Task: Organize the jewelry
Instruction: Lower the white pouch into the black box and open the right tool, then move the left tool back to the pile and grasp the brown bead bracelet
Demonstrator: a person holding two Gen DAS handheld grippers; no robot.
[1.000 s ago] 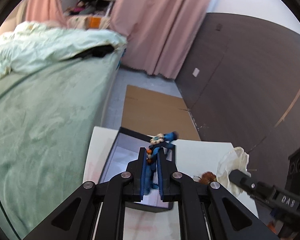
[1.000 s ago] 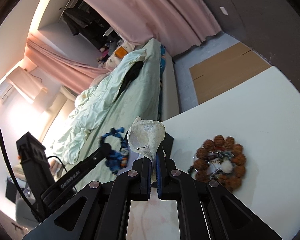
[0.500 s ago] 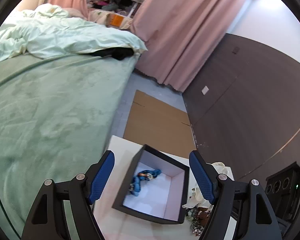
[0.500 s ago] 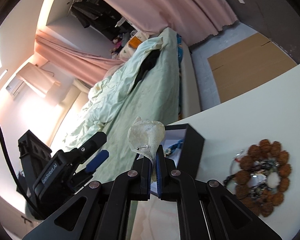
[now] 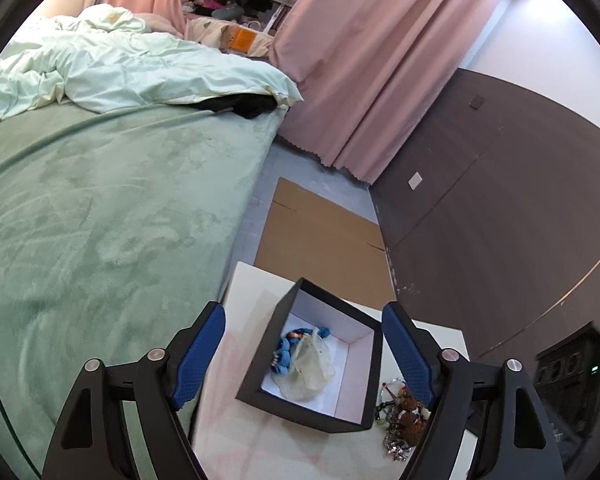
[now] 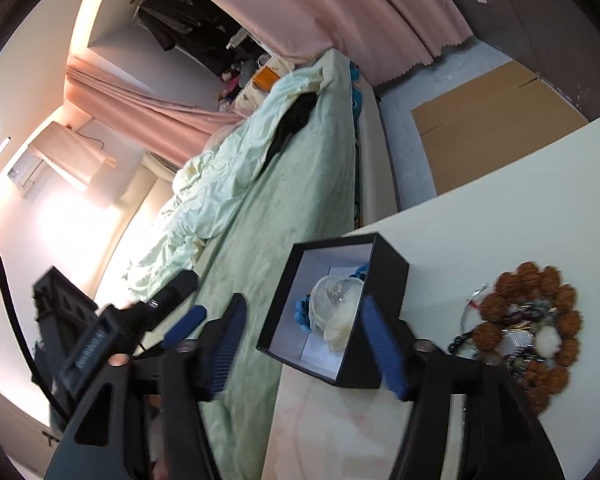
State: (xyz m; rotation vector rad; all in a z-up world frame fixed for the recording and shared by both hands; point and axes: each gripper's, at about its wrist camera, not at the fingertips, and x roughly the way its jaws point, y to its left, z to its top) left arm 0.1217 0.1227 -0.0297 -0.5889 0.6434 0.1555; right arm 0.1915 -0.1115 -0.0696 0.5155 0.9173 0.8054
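Observation:
A black box with a white inside stands on the white table. In it lie a blue beaded piece and a pale cream fabric pouch. My left gripper is open and empty above the box. My right gripper is open and empty over the same box, with the pouch and the blue piece below it. A pile of jewelry with a brown bead bracelet lies right of the box, and it shows in the left wrist view too.
A bed with a green blanket runs along the table's left side. Flat cardboard lies on the floor beyond the table. A dark wall panel is at the right. The left gripper's body shows at the left of the right wrist view.
My left gripper opened, let the blue piece fall into the box and rose. My right gripper then moved over the box, opened and let go of the pouch, which now lies in the box.

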